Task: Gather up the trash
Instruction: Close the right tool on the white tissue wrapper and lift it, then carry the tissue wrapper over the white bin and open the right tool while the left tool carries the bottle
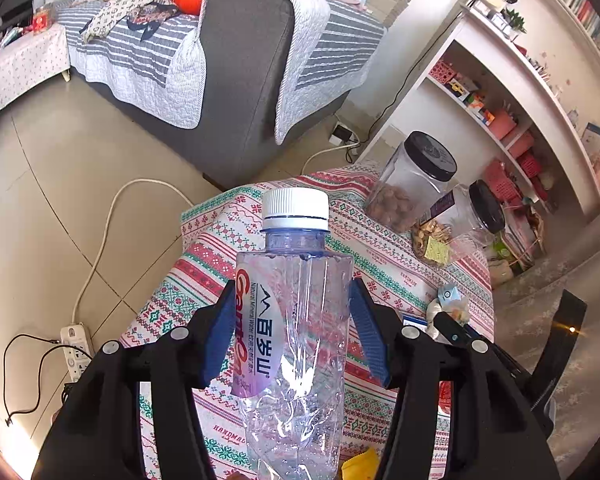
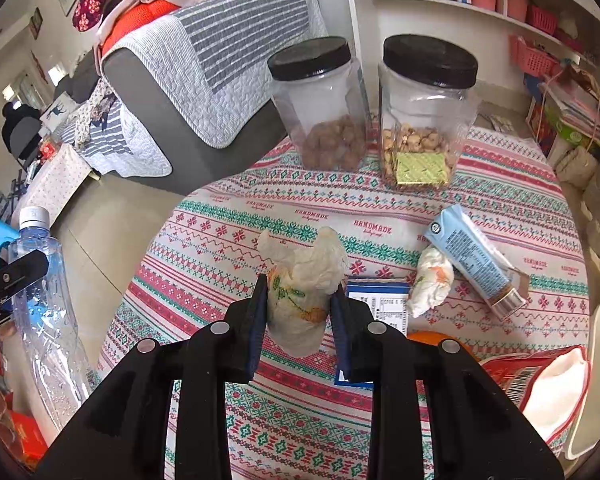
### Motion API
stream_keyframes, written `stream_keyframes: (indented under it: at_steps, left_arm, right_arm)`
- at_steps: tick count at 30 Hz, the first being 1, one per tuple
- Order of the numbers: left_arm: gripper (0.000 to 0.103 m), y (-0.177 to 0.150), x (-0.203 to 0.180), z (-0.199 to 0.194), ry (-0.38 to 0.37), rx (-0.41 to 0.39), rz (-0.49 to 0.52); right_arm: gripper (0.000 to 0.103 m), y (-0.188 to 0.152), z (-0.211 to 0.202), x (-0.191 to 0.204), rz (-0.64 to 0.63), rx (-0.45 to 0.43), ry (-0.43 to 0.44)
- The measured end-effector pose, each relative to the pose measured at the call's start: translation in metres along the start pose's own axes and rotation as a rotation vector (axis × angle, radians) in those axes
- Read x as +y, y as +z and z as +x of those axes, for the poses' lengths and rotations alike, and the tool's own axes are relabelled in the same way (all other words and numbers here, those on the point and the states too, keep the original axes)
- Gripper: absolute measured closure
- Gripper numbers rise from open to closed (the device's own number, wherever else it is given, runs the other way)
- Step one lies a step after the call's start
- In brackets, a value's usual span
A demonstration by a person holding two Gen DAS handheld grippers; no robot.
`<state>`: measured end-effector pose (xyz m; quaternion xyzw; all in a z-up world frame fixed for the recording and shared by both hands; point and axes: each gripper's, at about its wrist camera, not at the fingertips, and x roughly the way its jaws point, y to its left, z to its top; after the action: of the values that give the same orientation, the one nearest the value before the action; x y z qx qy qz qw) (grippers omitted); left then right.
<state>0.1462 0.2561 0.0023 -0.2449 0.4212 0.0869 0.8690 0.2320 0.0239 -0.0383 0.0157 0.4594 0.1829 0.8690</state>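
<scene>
Above the patterned surface point(image 2: 500, 168), my right gripper point(image 2: 300, 304) pinches a crumpled tissue point(image 2: 304, 280), left gripper point(image 1: 292, 332) clamps the empty water bottle point(image 1: 296, 320); that loose tissue could slip free if I jerk.

Bottle point(image 1: 296, 320) base cut off at the left-wrist frame's bottom edge; blue-and-white packet point(image 2: 376, 300) half hidden behind the gripper finger.

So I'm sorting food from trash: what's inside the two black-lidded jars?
The left jar holds brown round snacks at the bottom. The right jar holds paler nuts, with a gold label covering part of them. Both are mostly empty above.
</scene>
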Motion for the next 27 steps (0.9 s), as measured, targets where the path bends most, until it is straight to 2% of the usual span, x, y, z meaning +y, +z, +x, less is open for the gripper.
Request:
stream_keyframes:
  at_steps: [6, 12, 18, 27]
  left_arm:
    - [0.048, -0.004, -0.021, -0.006, -0.029, -0.059, 0.033]
    - [0.048, -0.010, -0.052, -0.022, -0.081, -0.175, 0.085]
    - [0.048, -0.020, -0.088, -0.040, -0.094, -0.292, 0.172]
    - [0.048, -0.030, -0.116, -0.045, -0.123, -0.331, 0.209]
  right_arm:
    - [0.075, 0.002, -0.040, -0.015, -0.013, -0.140, -0.042]
    - [0.075, 0.003, -0.079, -0.027, -0.009, -0.287, -0.098]
    - [0.075, -0.006, -0.105, -0.043, 0.012, -0.384, -0.160]
    - [0.075, -0.022, -0.133, -0.071, 0.068, -0.455, -0.225]
